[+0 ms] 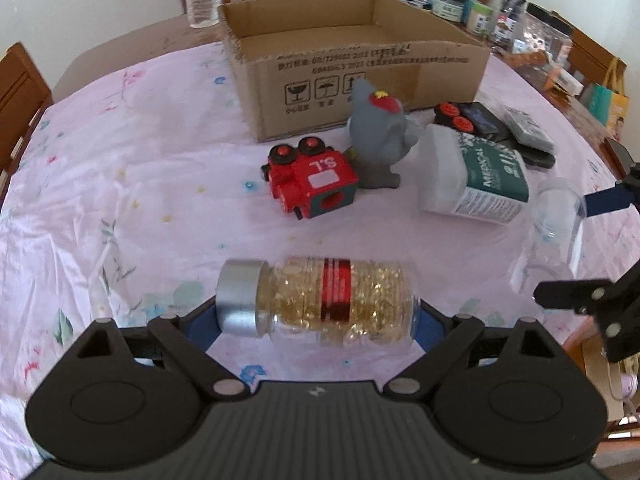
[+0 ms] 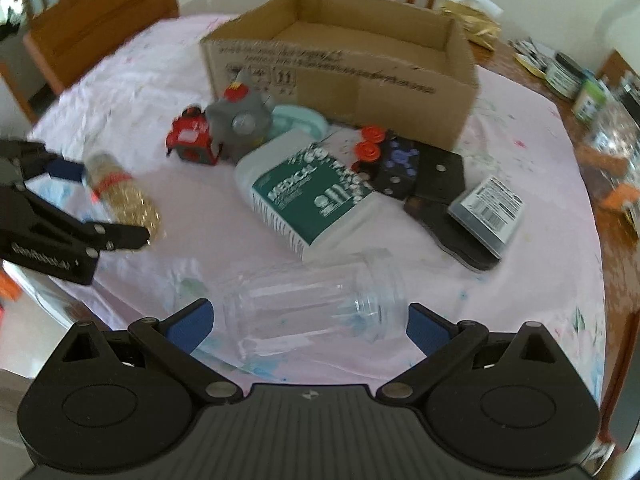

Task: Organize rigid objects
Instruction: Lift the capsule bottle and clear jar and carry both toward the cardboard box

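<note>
Left hand-held gripper (image 1: 318, 318): jaws wide, clamping gold-filled jar (image 1: 320, 304) endwise. Right hand-held gripper (image 2: 308, 320): jaws wide, straddling clear jar (image 2: 316, 300), contact unclear.

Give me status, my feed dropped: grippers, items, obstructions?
Left hand-held gripper astride gold-filled jar, contact unclear. Right hand-held gripper open around clear jar. Cardboard box empty; toys stand before it.

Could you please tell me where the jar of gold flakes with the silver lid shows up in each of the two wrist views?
Left wrist: jar of gold flakes lies bottom centre, between the left gripper fingers.
Right wrist: the jar lies at the left edge, blurred, by that gripper.
Shared landmark: cardboard box, also.
</note>
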`<state>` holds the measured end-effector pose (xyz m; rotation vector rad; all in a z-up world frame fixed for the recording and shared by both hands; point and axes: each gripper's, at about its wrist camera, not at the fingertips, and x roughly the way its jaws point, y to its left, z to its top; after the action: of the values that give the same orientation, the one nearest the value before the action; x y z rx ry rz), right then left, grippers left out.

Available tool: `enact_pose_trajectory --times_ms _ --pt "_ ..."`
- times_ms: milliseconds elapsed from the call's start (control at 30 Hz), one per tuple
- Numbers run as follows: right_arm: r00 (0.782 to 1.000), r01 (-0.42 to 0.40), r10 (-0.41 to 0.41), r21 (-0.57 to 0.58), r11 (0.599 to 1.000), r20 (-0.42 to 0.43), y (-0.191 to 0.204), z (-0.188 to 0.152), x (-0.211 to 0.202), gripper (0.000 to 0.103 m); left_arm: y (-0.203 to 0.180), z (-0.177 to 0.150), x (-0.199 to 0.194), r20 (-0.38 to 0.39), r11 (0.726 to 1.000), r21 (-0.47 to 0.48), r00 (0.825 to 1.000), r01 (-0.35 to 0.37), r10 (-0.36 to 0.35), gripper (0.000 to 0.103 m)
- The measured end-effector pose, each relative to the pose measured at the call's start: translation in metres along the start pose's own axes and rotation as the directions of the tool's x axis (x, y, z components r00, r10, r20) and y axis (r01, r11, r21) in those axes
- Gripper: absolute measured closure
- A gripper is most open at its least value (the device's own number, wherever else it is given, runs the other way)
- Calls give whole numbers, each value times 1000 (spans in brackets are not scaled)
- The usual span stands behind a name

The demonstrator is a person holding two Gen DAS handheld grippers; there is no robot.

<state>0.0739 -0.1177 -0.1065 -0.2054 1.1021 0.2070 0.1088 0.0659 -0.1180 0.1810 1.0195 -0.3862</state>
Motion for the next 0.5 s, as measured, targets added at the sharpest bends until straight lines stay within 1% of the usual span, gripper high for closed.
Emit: enact_pose_trajectory --times_ms 100,233,333,500 --pt "1000 9 -10 -29 1000 -20 0 -1 10 0 1 -6 6 2 1000 -28 1000 -13 13 7" --pt "999 12 -15 -47 999 -50 -2 -5 22 0 -4 -11 7 11 998 -25 998 -57 57 0" --pt "998 -31 31 6 1000 -47 -11 -8 23 0 -5 -12 6 22 997 -40 998 -62 62 0" --pt "999 -28 28 1 1000 37 -12 -21 21 0 -5 -16 5 53 997 -44 996 -65 67 0"
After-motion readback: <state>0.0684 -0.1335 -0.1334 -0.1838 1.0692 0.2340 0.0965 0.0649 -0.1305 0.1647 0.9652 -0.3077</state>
